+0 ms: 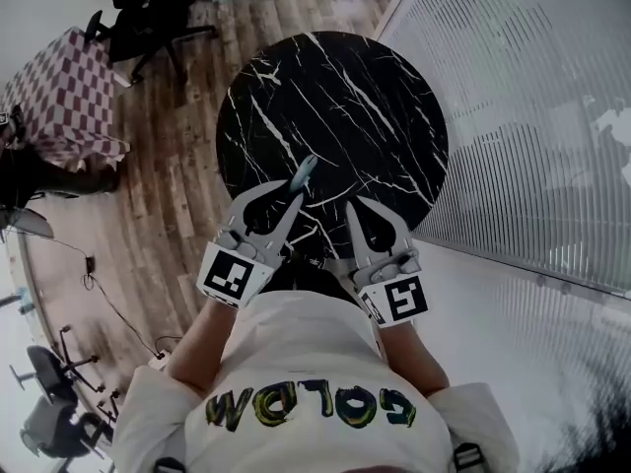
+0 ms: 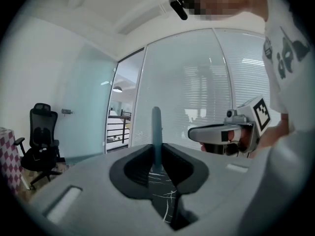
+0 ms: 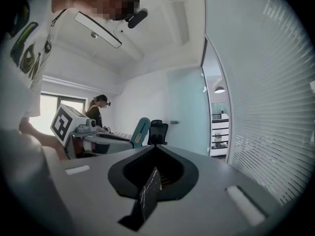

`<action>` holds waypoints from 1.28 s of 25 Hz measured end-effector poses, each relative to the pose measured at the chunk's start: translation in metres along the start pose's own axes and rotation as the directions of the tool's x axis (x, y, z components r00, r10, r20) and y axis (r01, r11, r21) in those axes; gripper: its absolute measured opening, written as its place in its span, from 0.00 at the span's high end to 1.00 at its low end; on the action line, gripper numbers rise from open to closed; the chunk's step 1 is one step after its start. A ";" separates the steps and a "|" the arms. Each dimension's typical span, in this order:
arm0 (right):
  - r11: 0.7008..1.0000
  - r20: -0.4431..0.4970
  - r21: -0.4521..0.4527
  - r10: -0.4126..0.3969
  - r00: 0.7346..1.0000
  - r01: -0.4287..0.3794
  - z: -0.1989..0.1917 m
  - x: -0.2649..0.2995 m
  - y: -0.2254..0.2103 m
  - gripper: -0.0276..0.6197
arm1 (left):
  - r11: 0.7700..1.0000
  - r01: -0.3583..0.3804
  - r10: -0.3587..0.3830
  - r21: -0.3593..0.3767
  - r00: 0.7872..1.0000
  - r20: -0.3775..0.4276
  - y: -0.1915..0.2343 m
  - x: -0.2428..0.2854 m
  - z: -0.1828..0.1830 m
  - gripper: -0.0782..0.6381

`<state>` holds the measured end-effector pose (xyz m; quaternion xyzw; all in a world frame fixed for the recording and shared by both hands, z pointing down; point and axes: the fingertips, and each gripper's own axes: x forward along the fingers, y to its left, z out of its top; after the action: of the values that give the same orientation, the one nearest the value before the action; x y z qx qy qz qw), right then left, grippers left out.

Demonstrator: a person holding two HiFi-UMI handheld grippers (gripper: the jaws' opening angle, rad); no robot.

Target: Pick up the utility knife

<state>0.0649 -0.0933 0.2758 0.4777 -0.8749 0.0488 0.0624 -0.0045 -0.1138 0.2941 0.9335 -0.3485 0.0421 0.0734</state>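
The utility knife (image 1: 303, 173) is a slim blue-grey handle that sticks out past the tips of my left gripper (image 1: 294, 193), which is shut on it above the near edge of the round table. In the left gripper view the knife (image 2: 156, 132) stands straight up between the closed jaws, lifted off the tabletop. My right gripper (image 1: 357, 205) hovers beside it on the right, shut with nothing in it; in its own view the tips (image 3: 155, 146) meet. That view also shows the knife (image 3: 139, 132) held out to the left.
A round black marble table (image 1: 394, 97) lies below both grippers. A glass wall with blinds (image 1: 532, 116) runs along the right. A checkered-cloth table (image 1: 59, 97) and office chairs (image 1: 148, 8) stand on the wooden floor at left. Another person (image 3: 98, 107) stands far off.
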 end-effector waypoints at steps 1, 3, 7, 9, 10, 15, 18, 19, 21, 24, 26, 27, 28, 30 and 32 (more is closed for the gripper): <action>1.000 0.005 -0.003 0.003 1.000 -0.003 0.005 -0.002 0.001 0.95 | 1.000 0.002 -0.002 -0.007 1.000 0.002 -0.002 -0.001 0.005 0.80; 1.000 0.018 -0.012 0.007 1.000 -0.006 0.016 -0.005 0.003 0.95 | 1.000 0.011 -0.011 -0.009 1.000 0.007 -0.007 -0.002 0.015 0.80; 1.000 0.052 -0.014 0.006 0.999 -0.005 0.034 -0.013 0.005 0.95 | 0.999 0.031 -0.032 0.015 0.999 0.014 -0.022 -0.005 0.032 0.80; 1.000 0.058 -0.013 0.011 0.998 -0.010 0.039 -0.017 0.007 0.95 | 0.999 0.034 -0.034 0.002 0.999 0.007 -0.028 -0.007 0.036 0.80; 1.000 0.057 -0.014 0.015 0.998 -0.015 0.041 -0.019 0.008 0.95 | 0.999 0.033 -0.033 -0.010 0.999 -0.001 -0.030 -0.009 0.036 0.80; 0.999 0.067 -0.017 0.036 0.997 -0.035 0.051 -0.030 0.013 0.95 | 0.999 0.025 -0.023 -0.039 0.999 0.038 -0.037 -0.014 0.051 0.80; 0.999 0.086 0.006 0.034 0.996 -0.035 0.058 -0.034 0.010 0.95 | 0.999 0.027 -0.025 -0.037 0.998 0.050 -0.042 -0.015 0.059 0.80; 0.999 0.088 0.007 0.034 0.996 -0.035 0.059 -0.035 0.010 0.95 | 0.999 0.027 -0.025 -0.039 0.998 0.053 -0.043 -0.015 0.060 0.80; 0.999 0.089 0.005 0.037 0.995 -0.038 0.062 -0.037 0.009 0.95 | 0.998 0.026 -0.023 -0.051 0.998 0.056 -0.044 -0.014 0.062 0.80; 0.999 0.090 0.007 0.045 0.995 -0.045 0.063 -0.041 0.009 0.95 | 0.998 0.032 -0.028 -0.059 0.998 0.064 -0.049 -0.013 0.064 0.80; 0.999 0.091 -0.004 0.048 0.995 -0.048 0.063 -0.042 0.009 0.95 | 0.998 0.035 -0.031 -0.055 0.998 0.059 -0.051 -0.013 0.064 0.80; 0.999 0.091 -0.009 0.049 0.995 -0.048 0.063 -0.042 0.010 0.95 | 0.998 0.034 -0.031 -0.054 0.999 0.045 -0.051 -0.014 0.062 0.80; 0.999 0.092 -0.012 0.049 0.995 -0.048 0.063 -0.042 0.010 0.95 | 0.998 0.031 -0.029 -0.055 0.999 0.029 -0.051 -0.014 0.061 0.80; 0.999 0.092 -0.015 0.049 0.995 -0.048 0.064 -0.042 0.010 0.95 | 0.998 0.027 -0.025 -0.059 0.999 0.041 -0.049 -0.014 0.061 0.80; 0.999 0.092 -0.013 0.049 0.995 -0.048 0.066 -0.041 0.009 0.95 | 0.998 0.027 -0.023 -0.062 0.998 0.063 -0.049 -0.014 0.063 0.80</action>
<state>0.0752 -0.0633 0.2044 0.4575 -0.8886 0.0234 0.0235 0.0189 -0.0794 0.2246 0.9359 -0.3401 0.0012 0.0924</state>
